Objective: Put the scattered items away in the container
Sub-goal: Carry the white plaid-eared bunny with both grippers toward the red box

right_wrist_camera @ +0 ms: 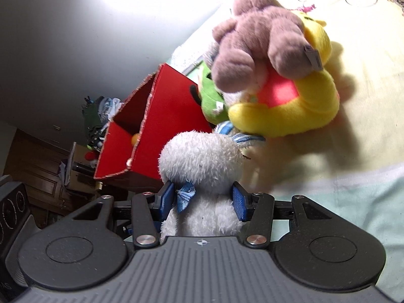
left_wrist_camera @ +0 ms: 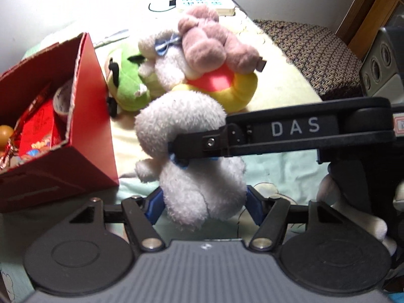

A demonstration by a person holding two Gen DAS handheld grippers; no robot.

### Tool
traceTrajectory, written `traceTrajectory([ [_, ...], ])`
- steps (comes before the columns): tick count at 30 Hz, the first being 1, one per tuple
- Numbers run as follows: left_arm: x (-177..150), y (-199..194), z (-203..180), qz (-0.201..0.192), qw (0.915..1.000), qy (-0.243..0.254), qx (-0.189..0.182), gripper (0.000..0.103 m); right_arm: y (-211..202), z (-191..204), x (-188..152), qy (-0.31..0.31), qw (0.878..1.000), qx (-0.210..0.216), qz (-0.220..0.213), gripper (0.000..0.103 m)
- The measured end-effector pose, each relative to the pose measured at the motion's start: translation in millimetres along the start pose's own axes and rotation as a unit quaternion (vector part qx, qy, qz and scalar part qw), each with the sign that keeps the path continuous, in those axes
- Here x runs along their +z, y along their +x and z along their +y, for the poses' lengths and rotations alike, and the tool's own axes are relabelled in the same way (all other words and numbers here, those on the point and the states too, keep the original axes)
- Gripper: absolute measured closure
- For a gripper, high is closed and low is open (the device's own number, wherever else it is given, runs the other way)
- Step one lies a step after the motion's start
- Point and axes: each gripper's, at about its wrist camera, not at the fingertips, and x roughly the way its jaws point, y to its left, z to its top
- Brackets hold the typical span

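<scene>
A white plush (left_wrist_camera: 202, 176) with a blue bow (right_wrist_camera: 185, 195) hangs between two grippers above the bedsheet (left_wrist_camera: 290, 91). The right gripper (right_wrist_camera: 202, 200) pinches its neck between blue pads (right_wrist_camera: 240, 203); the left gripper (left_wrist_camera: 203, 205) clasps its lower body, though the fur hides how firmly. Just left stands the red box (left_wrist_camera: 93, 106), open-topped, holding a tape roll (left_wrist_camera: 63, 98), an orange ball (left_wrist_camera: 5, 132) and red packets (left_wrist_camera: 38, 131). Behind lie a green plush (left_wrist_camera: 126, 85), a yellow plush (left_wrist_camera: 237, 88), a mauve plush (left_wrist_camera: 209, 43) and another white plush (left_wrist_camera: 164, 58), piled together. A power strip (left_wrist_camera: 207, 3) sits at the far edge.
</scene>
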Motion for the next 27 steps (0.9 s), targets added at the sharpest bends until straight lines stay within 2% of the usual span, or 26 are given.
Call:
traceTrajectory([
  [6, 9.6, -18.8, -11.0, -0.018, 0.9998, 0.008, 0.006, 0.036, -14.5, -1.3, 5.6, -0.014, 1.0, 0.005, -0.025, 0.052],
  [13, 21.1, -39.8, -4.7, -0.05, 0.998, 0.037, -0.014, 0.036, -30.6, 11.6, 9.9, -0.011, 0.997, 0.005, -0.07, 0.052],
  [21, 32.8, -71.9, 18.1, -0.097, 0.9931, 0.061, -0.024, 0.036, -32.7, 41.7, 19.9, -0.023, 0.993, 0.009, -0.118, 0.052],
  [27, 40.7, -103.0, 52.5, -0.153, 0.9869, 0.048, -0.018, 0.036, -20.6, 74.7, 32.9, -0.049, 0.987, 0.03, -0.153, 0.053],
])
